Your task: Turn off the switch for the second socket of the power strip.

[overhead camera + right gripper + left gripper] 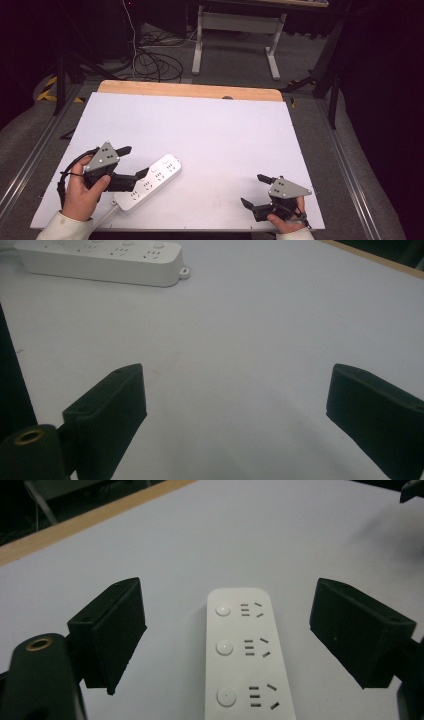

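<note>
A white power strip (150,182) lies slantwise near the front left of the white table (210,130). Its sockets and round buttons face up (245,660). My left gripper (134,161) is held in a hand at the strip's near end, open. In the left gripper view the strip lies between the jaws (227,597) with bare table on both sides, and neither pad touches it. My right gripper (254,190) stands open at the front right with nothing between its jaws (236,375). From there the strip (100,260) lies far off at the upper left.
The strip's white cable (107,212) runs off toward the table's front edge. A wooden strip (190,90) borders the far side of the table. Beyond it are floor cables (150,62) and a grey desk frame (235,30).
</note>
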Motion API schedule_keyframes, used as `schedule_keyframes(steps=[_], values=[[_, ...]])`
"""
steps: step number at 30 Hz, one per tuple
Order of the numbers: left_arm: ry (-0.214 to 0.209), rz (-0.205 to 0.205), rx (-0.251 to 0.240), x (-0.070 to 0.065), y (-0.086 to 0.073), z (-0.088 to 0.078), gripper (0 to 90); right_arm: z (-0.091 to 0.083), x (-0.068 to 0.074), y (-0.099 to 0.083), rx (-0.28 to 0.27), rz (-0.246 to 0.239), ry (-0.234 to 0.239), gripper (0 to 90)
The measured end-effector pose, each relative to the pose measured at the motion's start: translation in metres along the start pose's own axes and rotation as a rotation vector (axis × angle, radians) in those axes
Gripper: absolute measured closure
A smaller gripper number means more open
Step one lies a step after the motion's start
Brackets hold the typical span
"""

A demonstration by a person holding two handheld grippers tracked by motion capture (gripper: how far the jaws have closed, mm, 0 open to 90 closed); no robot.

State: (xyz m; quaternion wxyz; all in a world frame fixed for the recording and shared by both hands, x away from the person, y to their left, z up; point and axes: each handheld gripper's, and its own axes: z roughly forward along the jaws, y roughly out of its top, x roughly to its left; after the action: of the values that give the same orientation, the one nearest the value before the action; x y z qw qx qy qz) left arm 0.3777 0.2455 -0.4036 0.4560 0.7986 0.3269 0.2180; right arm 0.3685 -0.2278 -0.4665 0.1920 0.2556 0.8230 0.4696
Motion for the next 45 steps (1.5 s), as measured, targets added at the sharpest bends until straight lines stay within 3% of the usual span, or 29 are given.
schedule_keyframes(steps=[5,14,19,25,30,45], values=[[-0.034,0.015,-0.063,0.007,-0.01,-0.007,11.7,0.0,0.0,0.0,-0.004,-0.001,0.0,9.6],[-0.065,0.02,-0.071,0.017,-0.031,-0.018,9.5,-0.001,0.0,0.0,-0.005,-0.001,0.0,9.6],[-0.096,0.049,-0.081,0.021,-0.043,-0.024,7.6,-0.002,0.0,0.0,-0.007,0.005,-0.001,9.6],[-0.099,0.066,-0.104,0.023,-0.058,-0.031,6.8,-0.002,0.0,0.0,-0.004,0.004,-0.002,9.6],[-0.119,0.021,-0.097,0.024,-0.071,-0.034,7.1,-0.002,0.0,0.0,-0.003,0.003,-0.003,9.6],[-0.049,0.017,-0.068,0.025,-0.095,-0.039,8.7,-0.002,0.0,-0.001,-0.006,0.003,-0.003,9.6]])
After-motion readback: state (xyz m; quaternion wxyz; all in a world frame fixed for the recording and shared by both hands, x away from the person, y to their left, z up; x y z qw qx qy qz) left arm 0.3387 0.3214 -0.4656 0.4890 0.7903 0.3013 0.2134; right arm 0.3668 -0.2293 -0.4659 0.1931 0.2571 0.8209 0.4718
